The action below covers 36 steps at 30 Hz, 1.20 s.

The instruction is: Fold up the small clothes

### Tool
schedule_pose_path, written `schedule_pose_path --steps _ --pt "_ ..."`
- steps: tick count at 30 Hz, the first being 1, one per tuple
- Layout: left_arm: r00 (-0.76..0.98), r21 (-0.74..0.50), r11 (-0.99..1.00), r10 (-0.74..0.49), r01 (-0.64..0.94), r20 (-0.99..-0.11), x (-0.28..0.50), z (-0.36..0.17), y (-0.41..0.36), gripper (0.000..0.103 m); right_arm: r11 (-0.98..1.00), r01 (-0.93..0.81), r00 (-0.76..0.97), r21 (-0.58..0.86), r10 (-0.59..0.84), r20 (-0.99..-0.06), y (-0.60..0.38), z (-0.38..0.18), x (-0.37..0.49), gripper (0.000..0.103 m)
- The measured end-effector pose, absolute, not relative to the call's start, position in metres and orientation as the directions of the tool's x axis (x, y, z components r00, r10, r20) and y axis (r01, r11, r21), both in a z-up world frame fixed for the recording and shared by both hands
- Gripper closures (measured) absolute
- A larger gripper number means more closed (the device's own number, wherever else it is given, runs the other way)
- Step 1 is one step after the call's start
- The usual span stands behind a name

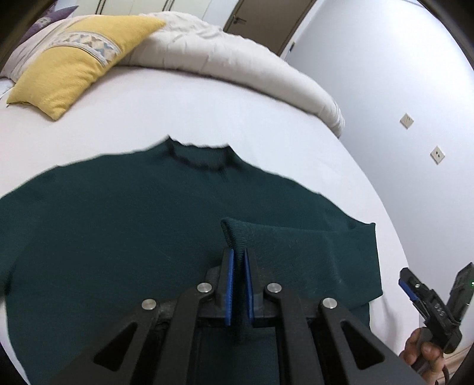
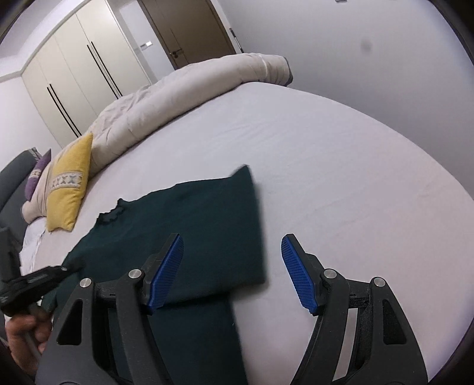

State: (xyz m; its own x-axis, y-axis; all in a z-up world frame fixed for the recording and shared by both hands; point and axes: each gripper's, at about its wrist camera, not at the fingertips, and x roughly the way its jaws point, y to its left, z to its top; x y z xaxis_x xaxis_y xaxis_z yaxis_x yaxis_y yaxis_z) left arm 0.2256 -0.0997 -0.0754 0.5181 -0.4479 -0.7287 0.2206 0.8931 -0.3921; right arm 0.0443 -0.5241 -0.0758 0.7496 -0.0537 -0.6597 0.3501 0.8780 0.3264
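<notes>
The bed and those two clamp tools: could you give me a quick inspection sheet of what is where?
Surface: bed with a smooth white sheet.
Job's things: dark green sweater lying flat, collar pointing toward the pillows; one sleeve cuff is folded across the body.
Clutter: yellow pillow, purple-and-beige pillow, rolled beige duvet along the far edge.
Grippers: left gripper shut on the sleeve cuff; right gripper open, hovering over the sweater's edge, holding nothing.
Cables: nothing seen.
Surroundings: wardrobe with long dark handles, brown door, two wall sockets.
</notes>
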Motion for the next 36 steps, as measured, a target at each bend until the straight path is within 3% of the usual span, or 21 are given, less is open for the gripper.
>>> schedule_pose_path --steps 13,20,21,22,24,27,28,29,32,33,34,36 --pt "0.549 -0.380 0.924 -0.340 0.044 -0.763 0.257 -0.114 -0.013 0.100 0.901 0.332 0.676 0.280 -0.019 -0.737 -0.538 -0.094 0.130 0.036" --pt "0.535 -0.385 0.921 -0.353 0.054 -0.768 0.250 -0.120 -0.013 0.099 0.873 0.387 0.620 0.296 -0.009 -0.784 -0.544 -0.113 0.167 0.036" --pt "0.519 -0.377 0.924 -0.355 0.067 -0.778 0.250 -0.120 -0.019 0.088 0.866 0.388 0.629 0.315 0.001 -0.778 -0.546 -0.114 0.166 0.036" --pt "0.500 -0.391 0.917 -0.377 0.081 -0.780 0.251 -0.121 -0.023 0.064 0.866 0.386 0.632 0.317 0.002 -0.775 -0.546 -0.116 0.165 0.036" --pt "0.510 -0.402 0.911 -0.390 0.092 -0.767 0.250 -0.119 -0.029 0.048 0.876 0.375 0.631 0.303 -0.001 -0.776 -0.541 -0.119 0.162 0.036" --pt "0.494 -0.391 0.914 -0.392 0.111 -0.776 0.250 -0.122 -0.041 0.051 0.885 0.364 0.632 0.292 -0.004 -0.775 -0.538 -0.121 0.160 0.036" --pt "0.494 -0.378 0.919 -0.383 0.116 -0.781 0.251 -0.123 -0.044 0.065 0.883 0.364 0.634 0.296 -0.003 -0.773 -0.537 -0.121 0.159 0.036" --pt "0.487 -0.370 0.922 -0.375 0.112 -0.788 0.251 -0.123 -0.046 0.069 0.882 0.365 0.637 0.299 -0.002 -0.771 -0.537 -0.121 0.159 0.036" --pt "0.491 -0.407 0.911 -0.386 0.068 -0.781 0.250 -0.120 -0.035 0.069 0.878 0.362 0.647 0.312 0.005 -0.763 -0.534 -0.120 0.157 0.036" --pt "0.505 -0.429 0.902 -0.395 0.054 -0.767 0.247 -0.115 -0.031 0.063 0.879 0.357 0.648 0.316 0.011 -0.761 -0.533 -0.120 0.156 0.036" --pt "0.517 -0.440 0.896 -0.403 0.056 -0.755 0.245 -0.111 -0.031 0.044 0.881 0.351 0.650 0.317 0.014 -0.760 -0.531 -0.121 0.156 0.036" --pt "0.518 -0.436 0.896 -0.411 0.079 -0.751 0.245 -0.108 -0.036 0.034 0.886 0.344 0.649 0.311 0.015 -0.761 -0.528 -0.122 0.157 0.036"
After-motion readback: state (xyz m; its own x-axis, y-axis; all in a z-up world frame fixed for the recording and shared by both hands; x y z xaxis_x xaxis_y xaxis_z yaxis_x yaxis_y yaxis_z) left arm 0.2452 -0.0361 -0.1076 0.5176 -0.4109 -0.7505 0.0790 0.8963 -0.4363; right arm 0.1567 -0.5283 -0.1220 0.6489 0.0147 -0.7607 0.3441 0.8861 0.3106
